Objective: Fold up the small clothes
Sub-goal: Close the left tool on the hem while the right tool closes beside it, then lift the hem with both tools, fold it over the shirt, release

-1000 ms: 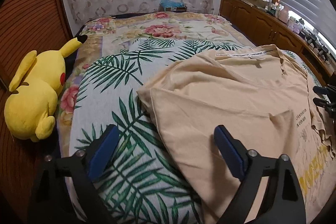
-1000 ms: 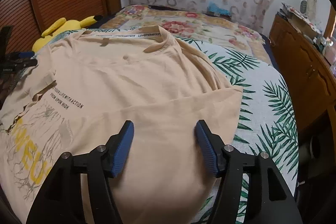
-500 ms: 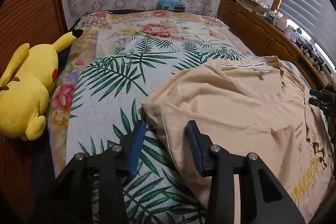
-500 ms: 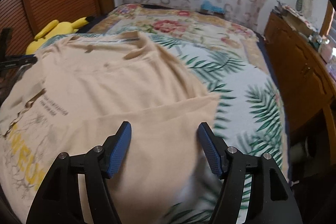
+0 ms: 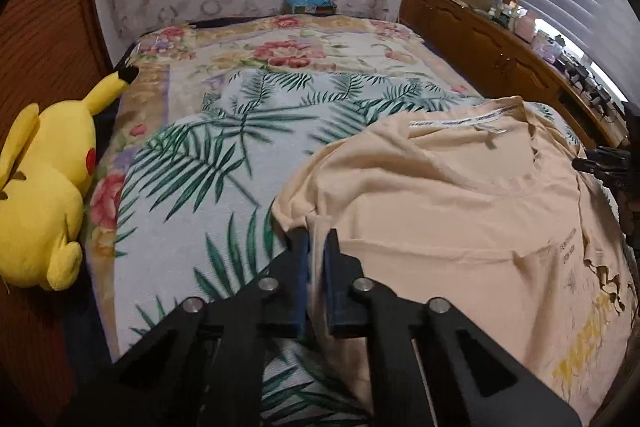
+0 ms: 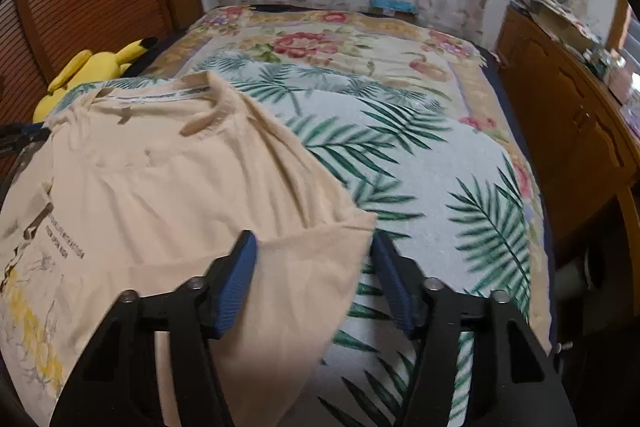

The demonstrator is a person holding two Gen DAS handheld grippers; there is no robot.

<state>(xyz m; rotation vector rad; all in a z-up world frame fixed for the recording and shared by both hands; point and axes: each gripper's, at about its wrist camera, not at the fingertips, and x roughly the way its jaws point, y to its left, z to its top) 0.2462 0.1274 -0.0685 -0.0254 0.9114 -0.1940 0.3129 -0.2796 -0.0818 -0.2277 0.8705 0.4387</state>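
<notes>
Fold barely begun, judging by the layout: the beige T-shirt (image 5: pixel 460 211) lies spread on the bed (image 5: pixel 224 163), collar toward the headboard, print side up, body unfolded. No clean crease visible yet; sleeves, sides and the lengthwise fold all look left to do.

Left gripper (image 5: pixel 315 247) is low at the shirt's left sleeve, fingers (image 5: pixel 298 267) nearly together with a strip of sleeve-edge fabric pinched between them. The cloth bunches just ahead of the tips, so it reads as a grip on the sleeve.

Right gripper (image 6: pixel 314 251) hangs over the opposite sleeve (image 6: pixel 320 239), fingers (image 6: pixel 240 267) spread wide, straddling the sleeve corner. The left pad sits over fabric, the right one over the palm-leaf blanket (image 6: pixel 460 195). Not clamped; contact with the cloth unclear due to blur.

Both tools point toward the headboard, roughly level with each other at the two sleeves. Pikachu plush (image 5: pixel 44 187) lies at the bed's left edge, well apart from the shirt.
</notes>
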